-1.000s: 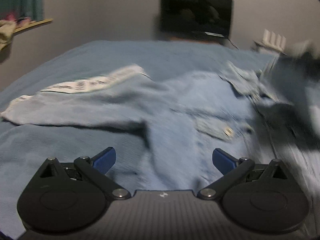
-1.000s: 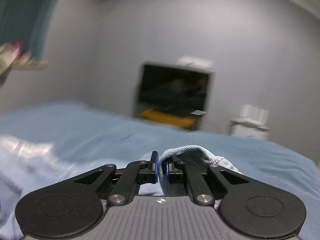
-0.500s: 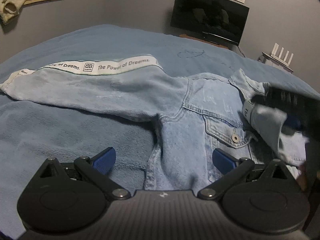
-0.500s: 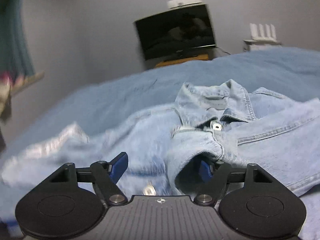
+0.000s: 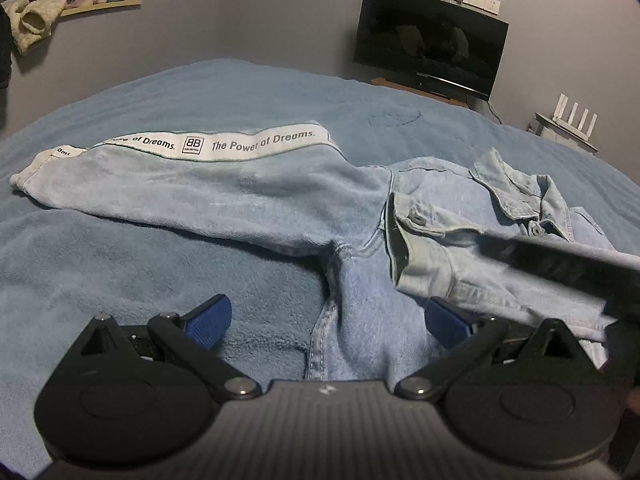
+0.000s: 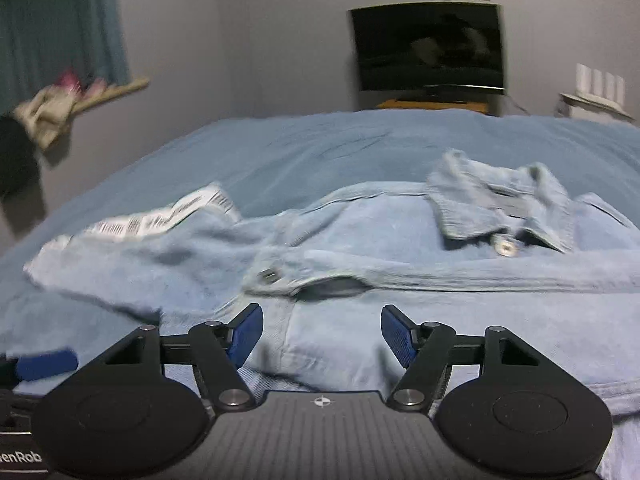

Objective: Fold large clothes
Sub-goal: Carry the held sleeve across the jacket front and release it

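A light blue denim jacket (image 5: 280, 200) lies on the bed, collar (image 5: 516, 192) toward the far right. Its left sleeve (image 5: 160, 184) stretches out to the left, with a white printed band along its far edge. Its other sleeve is folded across the chest with the cuff (image 5: 416, 248) lying open near the middle. My left gripper (image 5: 328, 320) is open and empty, low over the jacket's side seam. My right gripper (image 6: 322, 334) is open and empty above the jacket's front (image 6: 440, 312); it shows blurred in the left wrist view (image 5: 580, 272).
The bed is covered by a blue blanket (image 5: 120, 280). A dark TV (image 5: 430, 40) stands at the far wall, a white router (image 5: 576, 120) to its right. A shelf with clothes (image 5: 36, 16) hangs at the far left.
My right gripper has opened and let go of the sleeve cuff, which now lies across the jacket's chest. The right gripper has drawn back. My left gripper stayed open and shifted slightly.
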Demonstrator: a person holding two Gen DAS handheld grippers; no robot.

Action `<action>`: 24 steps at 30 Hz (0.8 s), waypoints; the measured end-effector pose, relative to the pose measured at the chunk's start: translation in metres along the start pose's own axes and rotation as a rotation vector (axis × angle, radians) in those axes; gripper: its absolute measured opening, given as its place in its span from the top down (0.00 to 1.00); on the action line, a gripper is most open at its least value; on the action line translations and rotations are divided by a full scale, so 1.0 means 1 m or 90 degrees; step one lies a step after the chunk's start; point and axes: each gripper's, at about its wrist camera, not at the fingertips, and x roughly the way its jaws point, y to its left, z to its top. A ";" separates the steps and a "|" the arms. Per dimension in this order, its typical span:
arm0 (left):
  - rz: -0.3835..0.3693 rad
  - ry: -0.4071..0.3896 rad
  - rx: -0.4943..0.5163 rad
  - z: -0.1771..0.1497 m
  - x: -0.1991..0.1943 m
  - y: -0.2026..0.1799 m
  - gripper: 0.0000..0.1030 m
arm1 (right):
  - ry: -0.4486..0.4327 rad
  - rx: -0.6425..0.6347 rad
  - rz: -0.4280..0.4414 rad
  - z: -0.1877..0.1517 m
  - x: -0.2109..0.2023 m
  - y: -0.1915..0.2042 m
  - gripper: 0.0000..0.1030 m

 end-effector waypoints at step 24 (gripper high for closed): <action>0.002 0.039 0.023 -0.007 0.016 -0.002 0.00 | -0.010 0.051 -0.395 -0.041 -0.065 -0.178 0.34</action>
